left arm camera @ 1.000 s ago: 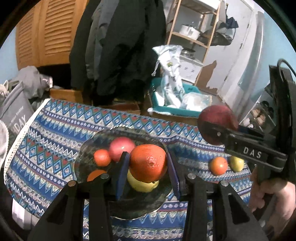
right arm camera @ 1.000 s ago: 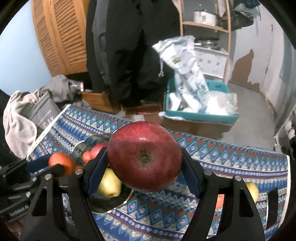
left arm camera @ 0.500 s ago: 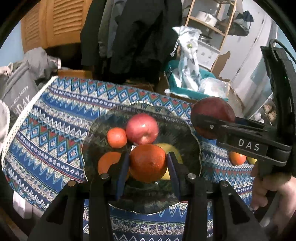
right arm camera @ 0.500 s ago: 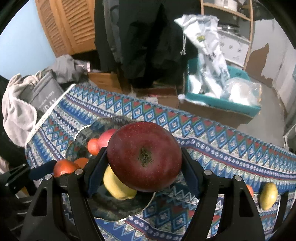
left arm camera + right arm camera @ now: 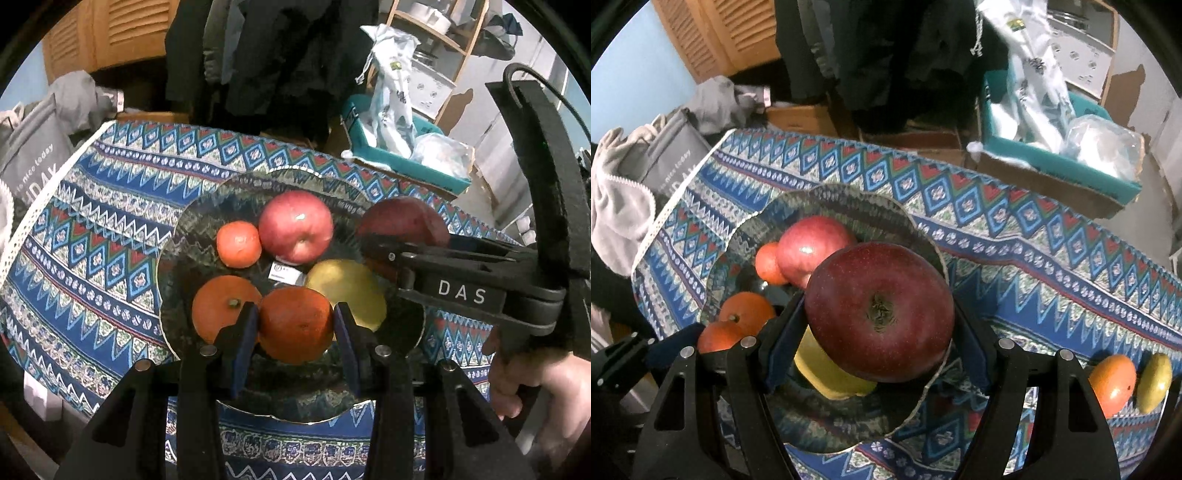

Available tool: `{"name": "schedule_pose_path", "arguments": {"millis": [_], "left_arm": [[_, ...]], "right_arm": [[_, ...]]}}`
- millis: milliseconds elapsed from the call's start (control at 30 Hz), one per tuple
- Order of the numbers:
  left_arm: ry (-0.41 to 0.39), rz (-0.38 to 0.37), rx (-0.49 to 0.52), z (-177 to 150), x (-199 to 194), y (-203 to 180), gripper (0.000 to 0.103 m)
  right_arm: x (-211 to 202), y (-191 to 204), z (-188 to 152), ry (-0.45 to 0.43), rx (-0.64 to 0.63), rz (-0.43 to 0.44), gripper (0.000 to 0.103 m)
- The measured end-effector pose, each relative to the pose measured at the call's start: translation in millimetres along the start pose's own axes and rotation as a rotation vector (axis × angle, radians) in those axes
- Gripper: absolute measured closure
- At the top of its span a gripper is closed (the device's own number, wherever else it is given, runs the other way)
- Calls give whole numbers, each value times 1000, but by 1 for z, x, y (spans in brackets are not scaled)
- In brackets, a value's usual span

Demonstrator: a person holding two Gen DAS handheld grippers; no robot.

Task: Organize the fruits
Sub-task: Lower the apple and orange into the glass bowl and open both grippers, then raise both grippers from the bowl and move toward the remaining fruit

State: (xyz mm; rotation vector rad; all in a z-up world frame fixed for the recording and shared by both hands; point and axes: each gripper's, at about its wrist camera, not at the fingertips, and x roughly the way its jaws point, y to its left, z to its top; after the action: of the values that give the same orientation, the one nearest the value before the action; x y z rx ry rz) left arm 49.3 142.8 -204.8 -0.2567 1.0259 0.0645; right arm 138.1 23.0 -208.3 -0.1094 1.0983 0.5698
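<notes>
My left gripper (image 5: 295, 325) is shut on an orange (image 5: 295, 325) low over the front of a dark glass plate (image 5: 184, 229). On the plate lie a pink apple (image 5: 295, 226), a small tangerine (image 5: 238, 249), another orange (image 5: 221, 306) and a yellow fruit (image 5: 347, 288). My right gripper (image 5: 879, 314) is shut on a dark red apple (image 5: 879, 314) above the plate's right side (image 5: 923, 229); it also shows in the left wrist view (image 5: 402, 225).
The plate rests on a blue patterned tablecloth (image 5: 1034, 243). An orange fruit (image 5: 1113, 384) and a yellow-green fruit (image 5: 1154, 382) lie on the cloth at the right. A teal box with bags (image 5: 1063, 147), hanging coats and a grey bag (image 5: 33, 162) stand beyond the table.
Both grippers have moved forward and down over the plate with their fruit still held. The orange is now just above the plate's front; the red apple is over its right side.
</notes>
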Motion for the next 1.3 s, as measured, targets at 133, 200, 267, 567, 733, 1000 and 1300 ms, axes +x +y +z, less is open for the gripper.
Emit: {"name": "schedule_pose_path", "arguments": {"millis": [133, 200, 267, 567, 733, 1000, 1300], "left_arm": [[19, 4, -11, -1, 5, 3, 60], [10, 3, -14, -1, 4, 3, 61], [0, 5, -16, 0, 2, 4, 60], [-4, 20, -25, 2, -1, 3, 52], [-52, 31, -18, 6, -15, 0, 46], [-123, 55, 1, 14, -40, -8, 39], [-176, 50, 12, 21, -61, -20, 37]], "right_arm": [[6, 4, 0, 14, -15, 2, 27], [7, 4, 1, 21, -15, 5, 27], [7, 4, 3, 25, -12, 14, 26], [-22, 3, 14, -63, 2, 33, 26], [-42, 6, 16, -110, -12, 13, 26], [-77, 4, 16, -185, -46, -93, 26], [-115, -3, 8, -259, -63, -167, 26]]}}
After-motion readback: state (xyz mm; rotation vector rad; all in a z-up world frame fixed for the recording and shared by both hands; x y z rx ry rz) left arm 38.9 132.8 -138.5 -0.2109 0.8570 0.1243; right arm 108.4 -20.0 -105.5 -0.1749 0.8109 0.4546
